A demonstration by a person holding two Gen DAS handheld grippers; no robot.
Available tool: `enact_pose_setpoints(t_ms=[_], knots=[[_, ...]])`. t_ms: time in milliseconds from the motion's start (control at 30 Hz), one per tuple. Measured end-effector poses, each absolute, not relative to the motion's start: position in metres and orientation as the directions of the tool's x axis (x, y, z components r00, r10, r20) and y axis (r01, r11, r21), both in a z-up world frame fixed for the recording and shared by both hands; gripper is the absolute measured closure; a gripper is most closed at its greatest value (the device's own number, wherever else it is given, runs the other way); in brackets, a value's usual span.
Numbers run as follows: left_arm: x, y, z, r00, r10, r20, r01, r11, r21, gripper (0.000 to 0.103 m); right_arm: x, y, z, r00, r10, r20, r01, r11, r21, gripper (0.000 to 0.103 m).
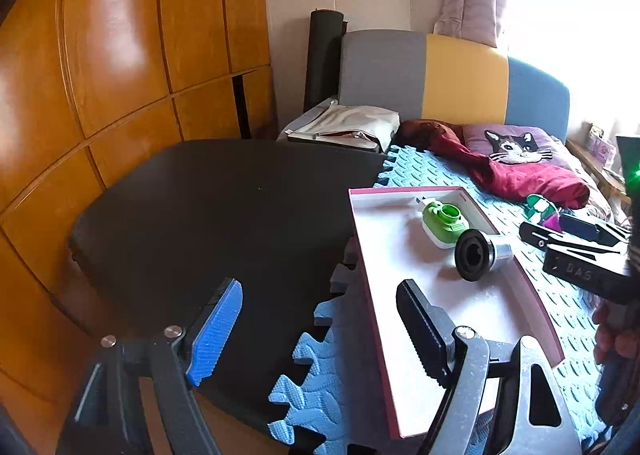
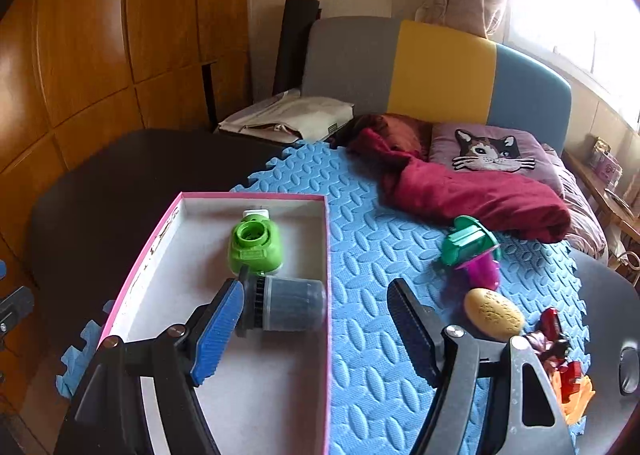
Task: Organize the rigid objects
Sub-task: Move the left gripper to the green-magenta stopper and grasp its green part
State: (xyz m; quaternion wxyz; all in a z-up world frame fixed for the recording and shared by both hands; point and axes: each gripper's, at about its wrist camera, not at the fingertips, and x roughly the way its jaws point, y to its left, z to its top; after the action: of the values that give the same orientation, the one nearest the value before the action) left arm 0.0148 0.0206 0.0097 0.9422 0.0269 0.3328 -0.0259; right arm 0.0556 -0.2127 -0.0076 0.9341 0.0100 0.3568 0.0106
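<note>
1. Inside, the shallow cardboard box (image 2: 256, 395), pink-rimmed with a white matte floor, holds two rigid things: a glossy green plastic piece (image 2: 254, 245) with a round opening, near the far wall, and a dark cylinder (image 2: 286, 309) with a ribbed black collar and a translucent grey body, lying on its side against the right wall.
2. Outside the box, on the blue foam puzzle mat (image 2: 372, 255) embossed with a leaf pattern, lie a teal-and-magenta plastic toy (image 2: 472, 251), a speckled yellow oval (image 2: 494, 313) and a red-and-orange figure (image 2: 560, 359).
3. Beyond these, a crumpled maroon cloth (image 2: 460, 191) and a cat-face cushion (image 2: 490, 153) rest before a grey, yellow and blue headboard.
4. Right tongs (image 2: 320, 331) tilt downward over the box's right wall, jaws wide and empty, the blue ridged pad just beside the cylinder's collar.
5. Left tongs (image 1: 320, 331) also tilt downward, wide and empty, straddling the box's left rim (image 1: 372, 319) and a black board (image 1: 208, 207).
</note>
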Motion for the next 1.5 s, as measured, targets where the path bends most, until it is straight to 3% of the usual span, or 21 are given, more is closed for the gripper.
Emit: enact_pose_setpoints(t_ms=[333, 700, 833, 967, 1167, 1500], knots=[[0.017, 0.004, 0.005, 0.759, -0.060, -0.648, 0.113, 0.993, 0.040, 0.023, 0.037, -0.253, -0.006, 0.745, -0.027, -0.666, 0.044, 0.999, 0.009, 0.028], [0.027, -0.036, 0.008, 0.743, -0.139, -0.654, 0.218, 0.975, 0.041, 0.021, 0.015, -0.343, -0.009, 0.724, -0.188, -0.664, 0.223, 0.974, -0.032, 0.028], [0.034, -0.058, 0.010, 0.729, -0.181, -0.660, 0.265, 0.964, 0.029, 0.021, -0.001, -0.395, -0.010, 0.716, -0.274, -0.642, 0.378, 0.926, 0.027, 0.028], [0.042, -0.088, 0.016, 0.711, -0.241, -0.660, 0.335, 0.942, 0.017, 0.021, -0.016, -0.444, -0.018, 0.688, -0.289, -0.666, 0.523, 0.834, 0.178, 0.027], [0.063, -0.141, 0.019, 0.639, -0.332, -0.694, 0.440, 0.898, -0.025, 0.021, -0.018, -0.457, -0.019, 0.685, -0.265, -0.678, 0.541, 0.809, 0.231, 0.028], [0.107, -0.230, 0.009, 0.575, -0.370, -0.730, 0.528, 0.849, -0.015, 0.022, -0.020, -0.456, -0.016, 0.696, -0.257, -0.670, 0.534, 0.809, 0.245, 0.028]])
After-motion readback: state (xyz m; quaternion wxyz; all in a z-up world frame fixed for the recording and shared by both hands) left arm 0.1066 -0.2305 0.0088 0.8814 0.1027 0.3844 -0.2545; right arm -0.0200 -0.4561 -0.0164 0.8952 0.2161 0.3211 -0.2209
